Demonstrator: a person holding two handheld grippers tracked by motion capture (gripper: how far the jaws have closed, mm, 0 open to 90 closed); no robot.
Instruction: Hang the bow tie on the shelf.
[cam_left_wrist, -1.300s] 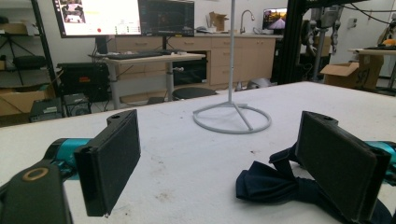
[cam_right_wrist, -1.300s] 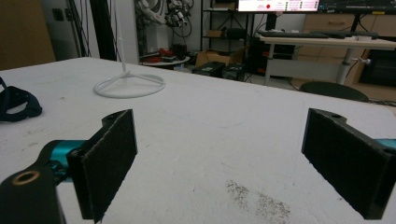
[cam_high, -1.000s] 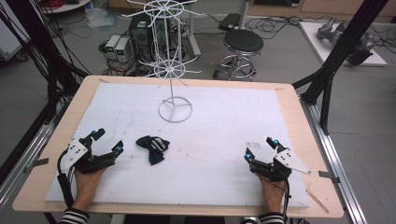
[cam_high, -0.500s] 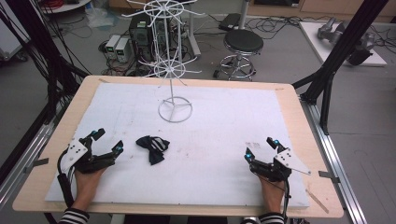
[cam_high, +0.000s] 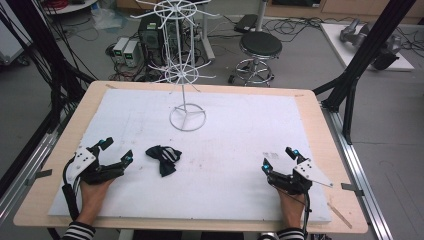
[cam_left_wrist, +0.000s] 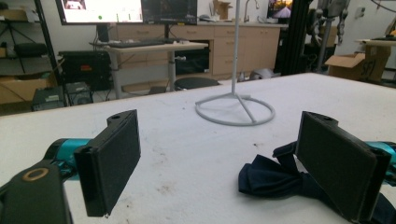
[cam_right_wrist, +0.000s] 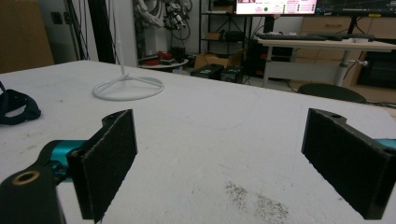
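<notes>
Left gripper (cam_high: 116, 151): jaws spread, held at bench (cam_high: 310, 107) 8 o'clock edge | right gripper (cam_high: 280, 159): spread, at 4 o'clock edge | black bow tie (cam_high: 163, 157): lying just beside left gripper | white wire rack (cam_high: 185, 75): standing at 12 o'clock, bare surface between.
</notes>
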